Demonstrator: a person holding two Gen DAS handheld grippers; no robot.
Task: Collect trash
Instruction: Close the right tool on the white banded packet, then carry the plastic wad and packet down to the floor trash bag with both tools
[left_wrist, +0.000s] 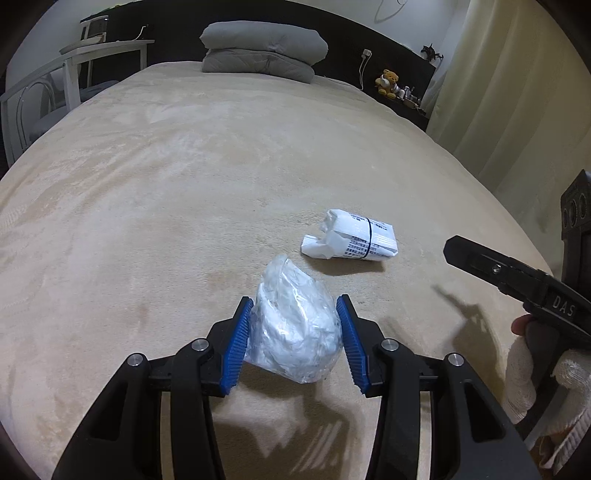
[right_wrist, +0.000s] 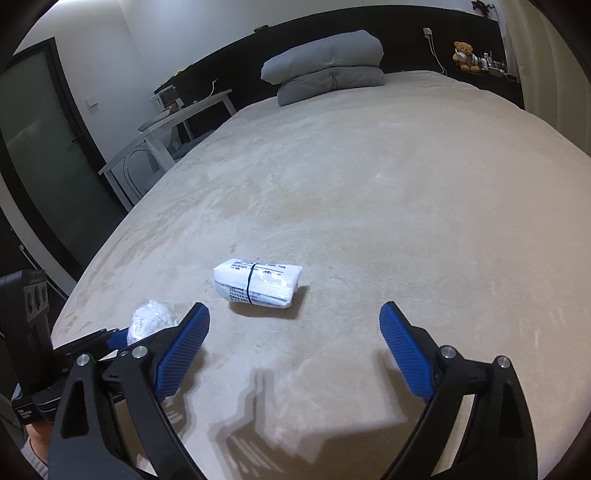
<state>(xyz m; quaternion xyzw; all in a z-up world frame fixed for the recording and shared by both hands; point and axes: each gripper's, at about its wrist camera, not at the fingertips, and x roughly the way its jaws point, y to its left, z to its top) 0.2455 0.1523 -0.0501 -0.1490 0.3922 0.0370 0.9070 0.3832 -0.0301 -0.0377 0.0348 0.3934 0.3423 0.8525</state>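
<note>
My left gripper (left_wrist: 295, 308) is shut on a crumpled clear plastic bag (left_wrist: 295, 328), held just above the beige bed cover (left_wrist: 184, 184); both blue pads press its sides. The same bag (right_wrist: 151, 319) shows at the lower left of the right wrist view, beside the left gripper's black arm. A white printed packet (left_wrist: 352, 240) with a black band lies on the cover a little beyond and to the right. My right gripper (right_wrist: 293, 314) stands open, its fingers wide apart, with the packet (right_wrist: 258, 284) just ahead of the tips and nothing between them.
Two stacked grey pillows (left_wrist: 264, 51) rest at the headboard. A white side table (right_wrist: 177, 122) and a dark door (right_wrist: 40, 155) stand left of the bed. A teddy bear (left_wrist: 388, 83) sits on the ledge at the right, by a pale curtain (left_wrist: 517, 92). A gloved hand (left_wrist: 535, 373) holds the right gripper.
</note>
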